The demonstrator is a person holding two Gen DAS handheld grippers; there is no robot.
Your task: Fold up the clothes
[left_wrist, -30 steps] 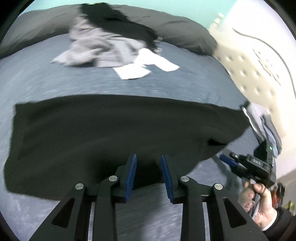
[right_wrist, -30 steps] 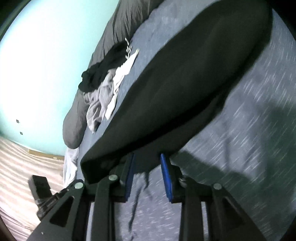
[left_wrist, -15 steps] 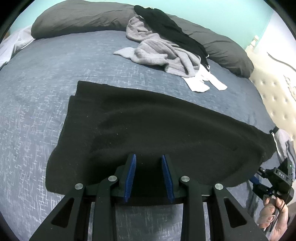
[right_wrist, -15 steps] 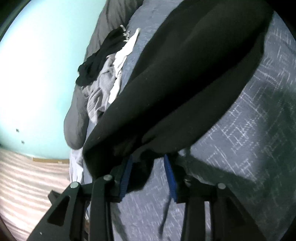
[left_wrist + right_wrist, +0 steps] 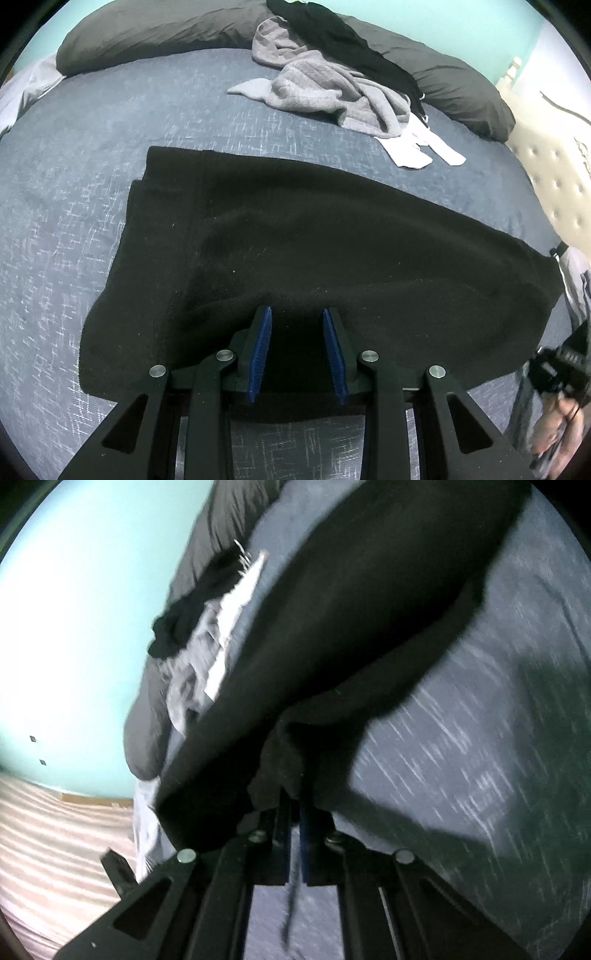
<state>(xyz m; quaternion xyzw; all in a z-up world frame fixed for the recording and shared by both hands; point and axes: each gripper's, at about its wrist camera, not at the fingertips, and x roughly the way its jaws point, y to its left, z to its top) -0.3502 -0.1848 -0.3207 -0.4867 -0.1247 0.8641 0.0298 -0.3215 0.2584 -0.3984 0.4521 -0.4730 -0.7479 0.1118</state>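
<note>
Black garment on bed | right gripper just pinched its edge | left gripper fingers apart

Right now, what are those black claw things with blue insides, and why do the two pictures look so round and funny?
Those claws are grippers, like big tongs. A person holds one in each hand, and a tiny round-eyed camera sits on each, looking along its two fingers. That bends the pictures.

One picture looks from the left gripper. Its blue pads stand apart, with the edge of a black cloth between them, not squeezed. The cloth lies spread on a blue-grey bed.

The other picture looks from the right gripper. Its jaws have just been closing and now pinch a bunched bit of the same black cloth.

Farther back lie a crumpled grey garment, a black garment, something white and dark pillows. The job is folding clothes.
</note>
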